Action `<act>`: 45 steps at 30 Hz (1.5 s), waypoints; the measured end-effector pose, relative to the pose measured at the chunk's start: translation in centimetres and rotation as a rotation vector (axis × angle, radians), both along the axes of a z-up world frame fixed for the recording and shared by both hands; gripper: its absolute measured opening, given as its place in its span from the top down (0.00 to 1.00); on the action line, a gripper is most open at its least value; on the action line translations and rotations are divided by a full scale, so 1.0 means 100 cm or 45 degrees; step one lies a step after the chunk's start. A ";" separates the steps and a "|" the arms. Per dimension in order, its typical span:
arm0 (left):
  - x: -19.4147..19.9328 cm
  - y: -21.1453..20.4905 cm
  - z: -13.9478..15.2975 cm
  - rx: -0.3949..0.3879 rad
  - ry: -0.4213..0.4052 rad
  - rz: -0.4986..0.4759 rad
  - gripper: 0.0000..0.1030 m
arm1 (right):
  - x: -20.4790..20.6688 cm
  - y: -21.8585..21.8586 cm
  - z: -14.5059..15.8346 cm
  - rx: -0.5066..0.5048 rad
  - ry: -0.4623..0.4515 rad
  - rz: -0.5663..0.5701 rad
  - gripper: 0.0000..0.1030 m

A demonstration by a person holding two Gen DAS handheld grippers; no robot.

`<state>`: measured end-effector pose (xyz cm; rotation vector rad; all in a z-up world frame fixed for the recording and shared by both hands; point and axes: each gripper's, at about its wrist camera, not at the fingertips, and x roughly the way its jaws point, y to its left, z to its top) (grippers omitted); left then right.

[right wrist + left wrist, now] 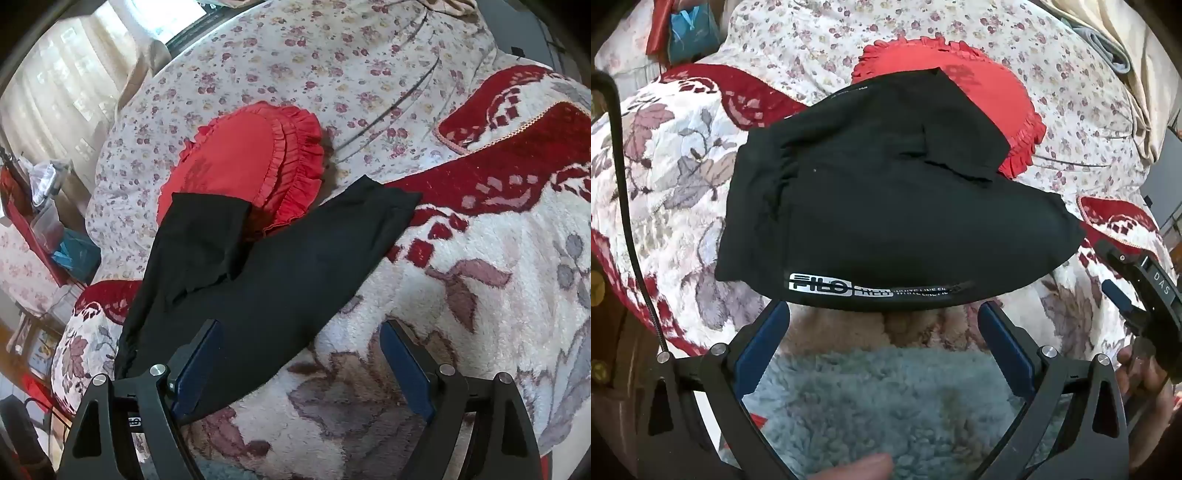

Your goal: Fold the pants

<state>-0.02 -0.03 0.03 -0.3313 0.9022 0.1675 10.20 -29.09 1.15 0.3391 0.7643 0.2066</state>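
Open jaws, black pants (886, 206) just beyond

A bed carries everything, covered by a white fleece blanket (480, 266) with red borders and leaf patterns. Beyond it lies a small-flowered quilt (332, 62). The black folded pants (886, 206) lie on the blanket, their far end overlapping a red ruffled cushion (251, 155) resting on the quilt.
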 end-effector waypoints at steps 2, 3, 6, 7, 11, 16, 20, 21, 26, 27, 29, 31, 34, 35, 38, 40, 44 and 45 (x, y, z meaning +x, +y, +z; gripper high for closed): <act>-0.001 -0.001 0.001 0.020 -0.001 -0.004 0.01 | 0.001 -0.001 -0.003 0.001 0.002 0.003 0.16; -0.001 -0.001 0.001 0.031 -0.002 -0.005 0.01 | 0.001 -0.002 -0.003 0.003 0.002 0.003 0.16; 0.000 -0.007 0.000 0.029 0.020 0.000 0.01 | 0.002 0.000 -0.005 -0.010 0.009 -0.004 0.16; 0.000 -0.005 0.000 0.021 0.018 -0.006 0.01 | 0.002 0.000 -0.008 -0.011 0.008 -0.007 0.16; 0.004 -0.006 -0.005 -0.010 0.031 -0.002 0.01 | 0.000 -0.003 -0.003 0.021 0.027 -0.018 0.16; 0.006 -0.008 -0.011 -0.027 0.037 -0.010 0.01 | -0.005 -0.008 0.005 0.062 -0.011 -0.034 0.16; 0.005 -0.009 -0.012 -0.012 0.042 -0.008 0.01 | -0.004 -0.001 -0.003 0.087 0.006 -0.016 0.16; 0.006 -0.009 -0.012 -0.007 0.042 -0.010 0.01 | -0.003 0.001 -0.004 0.091 0.011 -0.014 0.16; 0.007 -0.008 -0.011 -0.012 0.055 -0.003 0.01 | -0.007 0.010 -0.001 0.054 -0.021 0.026 0.16; 0.007 -0.008 -0.011 -0.011 0.055 -0.005 0.01 | -0.007 0.008 -0.001 0.070 -0.026 0.018 0.16; 0.006 -0.009 -0.011 -0.003 0.052 -0.013 0.01 | -0.006 0.001 0.000 0.079 -0.022 -0.007 0.16; 0.006 -0.009 -0.011 -0.006 0.054 -0.014 0.01 | -0.006 -0.007 0.001 0.100 -0.019 -0.030 0.16; 0.008 -0.009 -0.014 -0.020 0.064 -0.018 0.01 | -0.006 -0.010 0.003 0.101 -0.021 -0.042 0.16; 0.008 -0.009 -0.015 -0.021 0.069 -0.020 0.01 | -0.006 -0.008 0.004 0.093 -0.026 -0.036 0.16; 0.008 -0.008 -0.016 -0.039 0.069 -0.022 0.01 | -0.006 -0.005 0.005 0.072 -0.035 -0.027 0.16; 0.008 -0.007 -0.016 -0.046 0.068 -0.021 0.01 | -0.005 -0.005 0.005 0.071 -0.031 -0.030 0.16; 0.006 -0.005 -0.015 -0.080 0.061 -0.015 0.01 | -0.004 -0.005 0.005 0.064 -0.031 -0.026 0.16; 0.006 -0.004 -0.015 -0.086 0.060 -0.016 0.01 | -0.004 -0.005 0.004 0.063 -0.030 -0.027 0.16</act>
